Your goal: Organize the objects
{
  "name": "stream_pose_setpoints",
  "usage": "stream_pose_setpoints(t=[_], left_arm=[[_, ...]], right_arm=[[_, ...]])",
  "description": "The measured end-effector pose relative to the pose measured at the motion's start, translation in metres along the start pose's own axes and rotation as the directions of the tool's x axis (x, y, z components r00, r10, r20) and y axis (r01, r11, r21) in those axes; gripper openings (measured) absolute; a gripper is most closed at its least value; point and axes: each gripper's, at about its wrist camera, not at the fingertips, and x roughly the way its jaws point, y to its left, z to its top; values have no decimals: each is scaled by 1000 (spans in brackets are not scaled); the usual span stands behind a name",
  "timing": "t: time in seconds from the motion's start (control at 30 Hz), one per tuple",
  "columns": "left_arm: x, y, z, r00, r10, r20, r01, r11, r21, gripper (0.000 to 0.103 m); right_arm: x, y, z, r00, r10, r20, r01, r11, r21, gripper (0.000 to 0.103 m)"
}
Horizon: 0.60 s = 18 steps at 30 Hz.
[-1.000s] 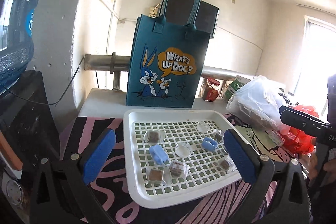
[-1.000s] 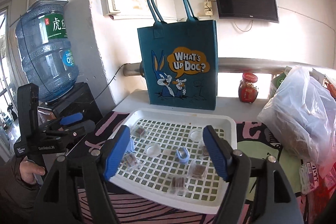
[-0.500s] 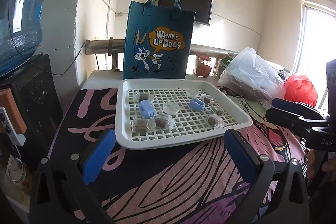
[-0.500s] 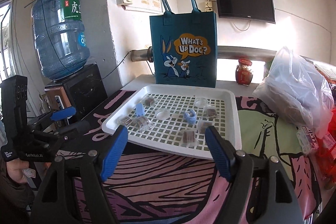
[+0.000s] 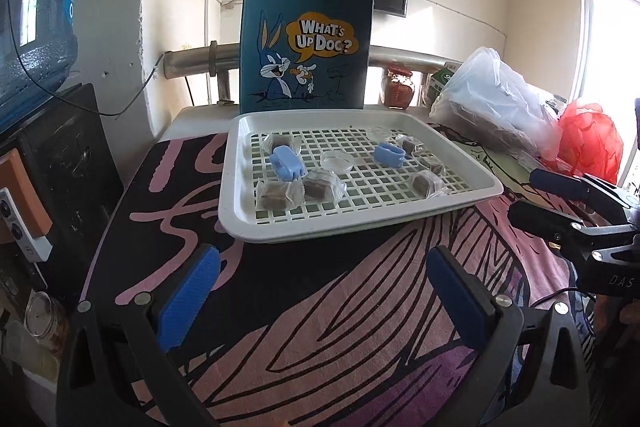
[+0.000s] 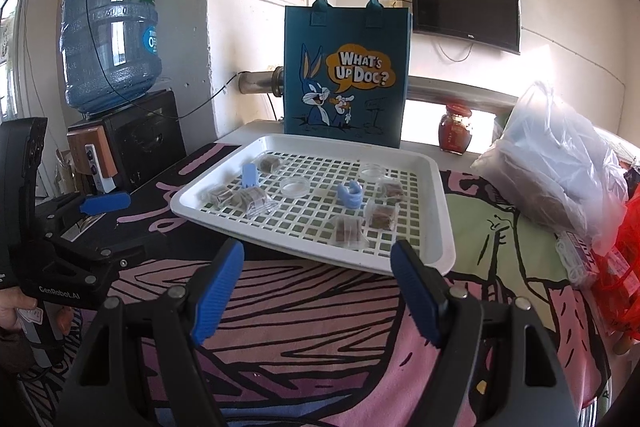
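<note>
White grid tray [image 5: 240, 187]: wrapped brown candies [image 5: 276, 194], 2 blue clips [image 5: 285, 163], clear lids [image 5: 337, 160]; flat.

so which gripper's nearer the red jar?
Right. The right gripper is open over the cloth at the tray's right near corner, on the red jar's side; the left gripper is open toward the tray's left.

- Left gripper [image 5: 324, 301]: black frame, ribbed blue pads [image 5: 188, 301], silver screws; white "GenRobot.AI" lettering on its body in the right wrist view.
- Right gripper [image 6: 318, 291]: same black frame, blue pads [image 6: 218, 291], silver screws; "DAS" lettering.
- Hand [image 6: 12, 311]: bare skin, dark sleeve.
</note>
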Motion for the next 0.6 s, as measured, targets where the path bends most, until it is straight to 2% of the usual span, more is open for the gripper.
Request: stream_pose_setpoints(t=[0.27,0.6], left_arm=[[14,-13,-2,997,15,-71,-11,998,62,103],[19,-28,-5,994,21,-106,-7,992,127,103]], right_arm=[[30,6,-21,992,-23,-124,19,999,-28,76],[39,5,-23,982,-43,-186,37,999,-33,76]])
